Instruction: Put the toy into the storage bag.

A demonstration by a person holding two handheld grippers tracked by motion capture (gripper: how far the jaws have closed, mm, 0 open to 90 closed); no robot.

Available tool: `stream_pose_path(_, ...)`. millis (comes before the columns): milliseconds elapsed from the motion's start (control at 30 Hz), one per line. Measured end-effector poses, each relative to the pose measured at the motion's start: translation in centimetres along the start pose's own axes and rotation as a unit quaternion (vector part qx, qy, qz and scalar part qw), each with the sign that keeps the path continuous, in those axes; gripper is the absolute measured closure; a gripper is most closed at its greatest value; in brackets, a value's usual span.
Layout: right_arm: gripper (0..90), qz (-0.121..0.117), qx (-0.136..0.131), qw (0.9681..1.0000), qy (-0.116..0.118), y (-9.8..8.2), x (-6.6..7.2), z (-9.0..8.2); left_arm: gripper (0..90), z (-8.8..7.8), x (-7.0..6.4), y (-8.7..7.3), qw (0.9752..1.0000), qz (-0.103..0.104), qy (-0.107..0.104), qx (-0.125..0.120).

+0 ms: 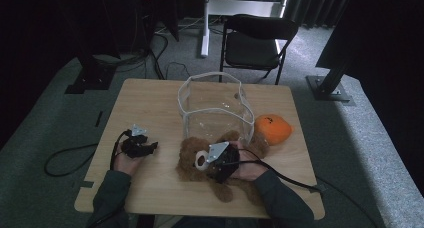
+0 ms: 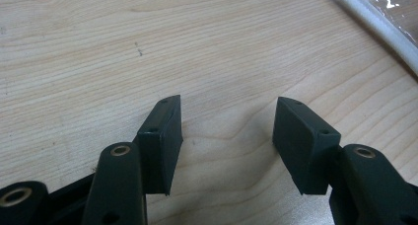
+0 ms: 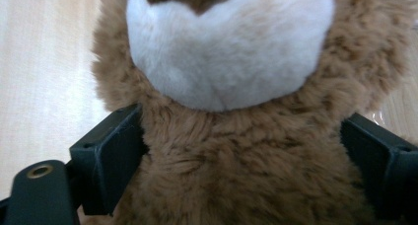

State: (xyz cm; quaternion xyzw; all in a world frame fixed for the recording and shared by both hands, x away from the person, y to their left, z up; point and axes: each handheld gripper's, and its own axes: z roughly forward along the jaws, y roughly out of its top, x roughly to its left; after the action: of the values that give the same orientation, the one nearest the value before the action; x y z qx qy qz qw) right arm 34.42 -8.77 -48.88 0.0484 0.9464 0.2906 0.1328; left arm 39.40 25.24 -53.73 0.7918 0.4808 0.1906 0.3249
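Observation:
A brown teddy bear [image 1: 190, 160] with a white muzzle lies on the wooden table [image 1: 150, 105], just in front of a clear plastic bag [image 1: 210, 77]. My right gripper [image 1: 209, 164] is down over the bear. In the right gripper view its jaws [image 3: 241, 151] stand wide on either side of the bear's furry body [image 3: 246, 185], below the muzzle; the fur brushes the pads without being squeezed. My left gripper [image 1: 150, 148] rests at the table's left, open, with bare wood between its jaws [image 2: 226, 121].
An orange plush [image 1: 272, 129] lies right of the bag. The bag's white-trimmed rim [image 2: 374, 30] crosses the top right corner of the left gripper view. A black folding chair [image 1: 255, 43] stands beyond the table's far edge. Cables trail off the table from both grippers.

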Motion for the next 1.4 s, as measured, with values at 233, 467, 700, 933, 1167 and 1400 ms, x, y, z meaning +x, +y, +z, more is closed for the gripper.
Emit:
stream_pose_path(233,10.0,0.011,0.015,0.9998,-0.001,0.0,-0.3,1.0,44.6,0.0,-0.1,0.0,1.0000,0.001,0.001,0.000)
stream_pose_path(467,9.3,-0.006,0.035,0.9987,-0.036,0.1,0.4,1.9,44.2,0.1,-0.2,0.0,1.0000,0.002,0.003,0.000)
stream_pose_path(700,13.8,-0.016,0.051,0.9973,-0.052,0.4,0.6,2.3,44.1,0.1,-0.2,0.0,1.0000,0.002,0.002,0.000)
stream_pose_path(933,24.5,-0.019,0.020,0.9975,-0.065,0.0,1.0,1.5,44.1,0.1,-0.2,0.0,1.0000,0.002,0.002,-0.001)
stream_pose_path(1167,28.4,-0.029,-0.011,0.9961,-0.082,-0.5,1.6,0.8,44.1,0.1,-0.2,0.0,1.0000,0.003,0.002,-0.002)
stream_pose_path(1400,31.0,-0.018,-0.035,0.9958,-0.083,-0.8,1.6,-0.1,44.0,0.1,-0.2,0.0,1.0000,0.002,0.002,-0.004)
